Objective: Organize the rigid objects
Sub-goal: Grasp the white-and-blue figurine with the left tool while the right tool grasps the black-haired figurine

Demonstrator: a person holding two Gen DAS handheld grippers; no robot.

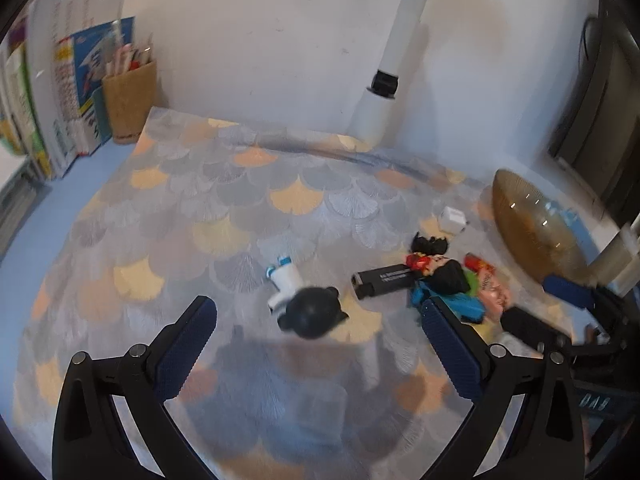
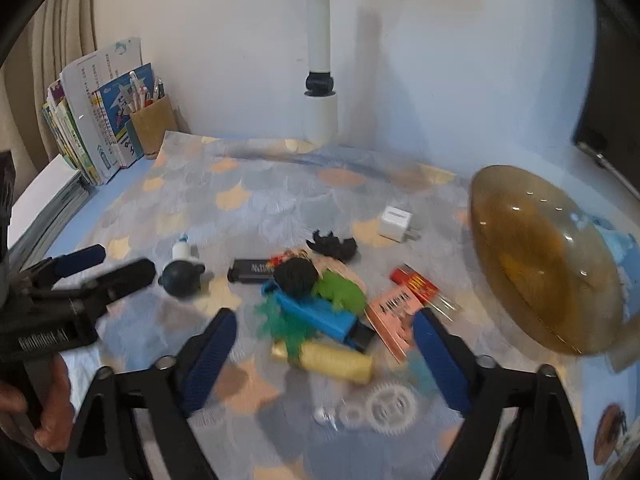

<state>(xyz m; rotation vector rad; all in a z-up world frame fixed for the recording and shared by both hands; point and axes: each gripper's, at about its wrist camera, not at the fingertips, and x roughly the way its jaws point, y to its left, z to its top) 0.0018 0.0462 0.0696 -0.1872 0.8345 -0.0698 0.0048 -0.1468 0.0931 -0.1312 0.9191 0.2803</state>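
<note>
Writing is scarce and blurred: the black lighter [image 2: 250,271] carries a pale line of print I cannot read, and the pink card [image 2: 394,318] shows only a barcode. At far left, a tan cup [image 2: 154,126] holds pens and stands beside a row of books [image 2: 94,120] against the white wall. At right an amber glass bowl [image 2: 544,256] sits with nothing visible in it.

The bench is covered by a fan-patterned cloth [image 2: 256,200] in grey, blue and orange, with a white pole [image 2: 319,16] rising at the far edge. The rigid objects lie in a loose heap at the cloth's middle: blue lighter [image 2: 320,316], yellow cylinder [image 2: 338,362], white charger cube [image 2: 395,222], and clear gears [image 2: 390,402] nearest. A dark round-headed figurine [image 1: 310,308] lies apart to the left.

The left hand-held gripper [image 1: 318,334] is spread wide, holding nothing, just near of the figurine. The right hand-held gripper [image 2: 324,350] is also spread, straddling the heap.
</note>
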